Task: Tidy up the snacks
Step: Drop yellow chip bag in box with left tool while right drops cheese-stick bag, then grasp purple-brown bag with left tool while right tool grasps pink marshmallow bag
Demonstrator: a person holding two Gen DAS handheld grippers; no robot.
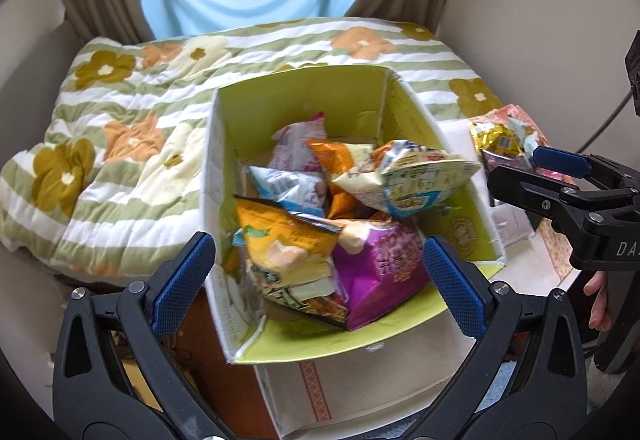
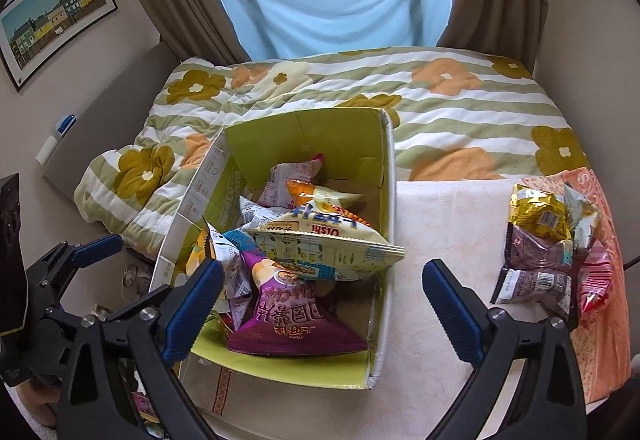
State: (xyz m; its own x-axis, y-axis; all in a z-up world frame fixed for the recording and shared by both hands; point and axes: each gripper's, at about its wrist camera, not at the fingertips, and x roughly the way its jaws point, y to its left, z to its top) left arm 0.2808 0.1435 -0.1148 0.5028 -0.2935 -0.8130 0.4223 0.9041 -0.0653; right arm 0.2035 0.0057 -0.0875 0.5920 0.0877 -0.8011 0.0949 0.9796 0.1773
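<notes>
Most of your snacks already sit in the green cardboard box — the pale chip bag rides on top. A small pile of packets waits on the mat beside it. Your left gripper and right gripper both stand spread, empty. The box's lower layers are hidden.

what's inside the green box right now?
The green box holds a loose heap of snack packets: a cream packet lies on top, a purple packet sits at the near end, and orange and white ones lie behind. Anything beneath the heap is covered.
</notes>
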